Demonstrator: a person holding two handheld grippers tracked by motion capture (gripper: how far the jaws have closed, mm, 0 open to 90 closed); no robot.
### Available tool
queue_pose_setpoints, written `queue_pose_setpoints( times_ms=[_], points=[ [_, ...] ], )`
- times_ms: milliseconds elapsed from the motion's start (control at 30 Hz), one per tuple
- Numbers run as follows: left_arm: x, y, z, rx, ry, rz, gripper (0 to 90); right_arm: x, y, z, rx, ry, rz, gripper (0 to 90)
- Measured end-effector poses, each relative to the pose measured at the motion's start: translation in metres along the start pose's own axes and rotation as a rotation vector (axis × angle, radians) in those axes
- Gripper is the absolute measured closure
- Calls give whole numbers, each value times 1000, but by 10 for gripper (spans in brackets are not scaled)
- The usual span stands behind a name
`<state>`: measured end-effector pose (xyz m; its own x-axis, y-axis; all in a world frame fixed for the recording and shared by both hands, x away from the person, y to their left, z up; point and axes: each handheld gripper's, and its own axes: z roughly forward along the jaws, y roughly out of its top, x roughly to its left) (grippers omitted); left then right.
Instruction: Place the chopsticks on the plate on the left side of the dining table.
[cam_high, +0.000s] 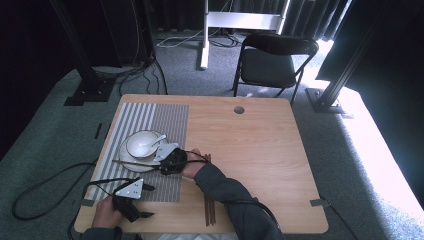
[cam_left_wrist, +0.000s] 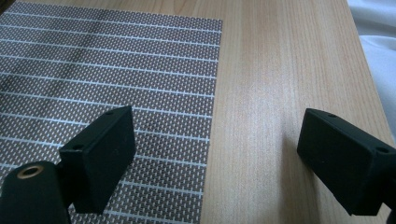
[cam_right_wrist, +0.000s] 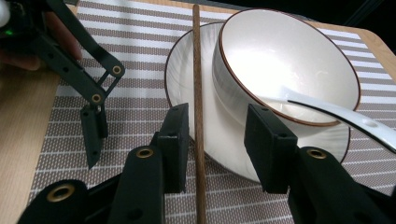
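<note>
A white bowl (cam_high: 140, 142) (cam_right_wrist: 280, 56) with a brown rim sits on a white plate (cam_high: 126, 157) (cam_right_wrist: 187, 60) on the striped placemat (cam_high: 145, 117) (cam_right_wrist: 130, 28). A white spoon (cam_right_wrist: 336, 112) rests in the bowl. One brown chopstick (cam_high: 132, 162) (cam_right_wrist: 197, 70) lies across the plate's near edge. My right gripper (cam_high: 156, 161) (cam_right_wrist: 218, 119) is open astride that chopstick, which runs close beside one jaw with a gap to the other. My left gripper (cam_high: 149, 201) (cam_left_wrist: 215, 135) is open and holds nothing, low over the placemat's (cam_left_wrist: 116, 60) edge near the table's front left.
More dark brown chopsticks (cam_high: 209, 205) lie on the bare wood at the table's front, under the right forearm. The table top (cam_high: 250, 145) has a round hole (cam_high: 239, 109) near its far edge. A black folding chair (cam_high: 272, 62) stands beyond the table.
</note>
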<state>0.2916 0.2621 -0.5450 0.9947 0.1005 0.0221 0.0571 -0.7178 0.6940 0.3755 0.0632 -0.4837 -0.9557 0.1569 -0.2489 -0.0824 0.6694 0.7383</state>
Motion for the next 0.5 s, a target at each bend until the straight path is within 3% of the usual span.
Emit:
queue_pose_setpoints(
  times_ms=[500],
  points=[
    [0,0,0,0,1,-1,117,-1,-9,-20,0,-43,35,586]
  ],
)
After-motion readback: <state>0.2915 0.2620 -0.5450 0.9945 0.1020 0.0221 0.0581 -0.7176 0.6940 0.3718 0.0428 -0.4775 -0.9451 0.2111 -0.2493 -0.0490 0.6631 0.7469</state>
